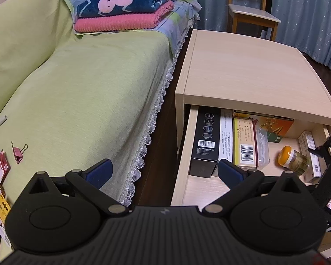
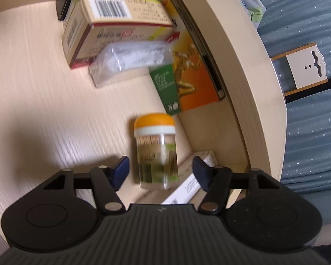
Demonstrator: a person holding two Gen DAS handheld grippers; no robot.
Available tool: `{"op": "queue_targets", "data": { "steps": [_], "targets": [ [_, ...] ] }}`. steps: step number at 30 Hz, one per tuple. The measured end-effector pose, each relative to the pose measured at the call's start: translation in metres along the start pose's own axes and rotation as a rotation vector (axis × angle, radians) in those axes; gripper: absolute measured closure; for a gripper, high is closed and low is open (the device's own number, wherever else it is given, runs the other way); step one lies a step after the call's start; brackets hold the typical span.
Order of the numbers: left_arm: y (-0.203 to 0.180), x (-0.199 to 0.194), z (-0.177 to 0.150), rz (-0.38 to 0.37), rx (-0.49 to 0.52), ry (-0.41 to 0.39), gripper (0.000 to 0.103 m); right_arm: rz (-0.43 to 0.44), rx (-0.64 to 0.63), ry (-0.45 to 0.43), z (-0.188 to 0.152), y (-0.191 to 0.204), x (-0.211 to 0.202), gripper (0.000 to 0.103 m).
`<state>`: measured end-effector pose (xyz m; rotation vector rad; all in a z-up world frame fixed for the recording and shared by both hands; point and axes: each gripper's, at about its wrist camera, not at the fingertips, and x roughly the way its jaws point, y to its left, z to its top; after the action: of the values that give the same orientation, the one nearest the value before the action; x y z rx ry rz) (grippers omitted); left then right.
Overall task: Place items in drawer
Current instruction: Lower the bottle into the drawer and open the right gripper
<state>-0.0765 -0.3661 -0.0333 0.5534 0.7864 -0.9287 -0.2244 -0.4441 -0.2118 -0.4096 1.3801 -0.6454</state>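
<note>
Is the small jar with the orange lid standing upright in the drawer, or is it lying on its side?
Lying on its side. In both wrist views the jar rests lengthwise on the drawer floor, lid sideways.

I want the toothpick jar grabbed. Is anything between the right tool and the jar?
Nothing visible. The right tool is open, its fingers either side of the toothpick jar lying in the drawer, with gaps on both sides.
</note>
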Motion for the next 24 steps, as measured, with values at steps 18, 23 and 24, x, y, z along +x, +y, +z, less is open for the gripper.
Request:
{"op": "queue_targets", "data": {
  "steps": [18, 23, 24],
  "targets": [
    [0.004, 0.004, 0.001, 0.017, -0.010, 0.009, 0.001, -0.120, -0.108, 0.028, -0.002, 0.011, 0.030, 0.068],
    [0.004, 0.005, 0.000, 0.017, -0.011, 0.012, 0.001, -0.057, -0.028, -0.002, -0.002, 0.002, 0.020, 0.069],
    [0.004, 0.005, 0.000, 0.017, -0.012, 0.013, 0.001, -0.017, 0.030, -0.010, 0.000, -0.005, 0.015, 0.069]
  ]
}}
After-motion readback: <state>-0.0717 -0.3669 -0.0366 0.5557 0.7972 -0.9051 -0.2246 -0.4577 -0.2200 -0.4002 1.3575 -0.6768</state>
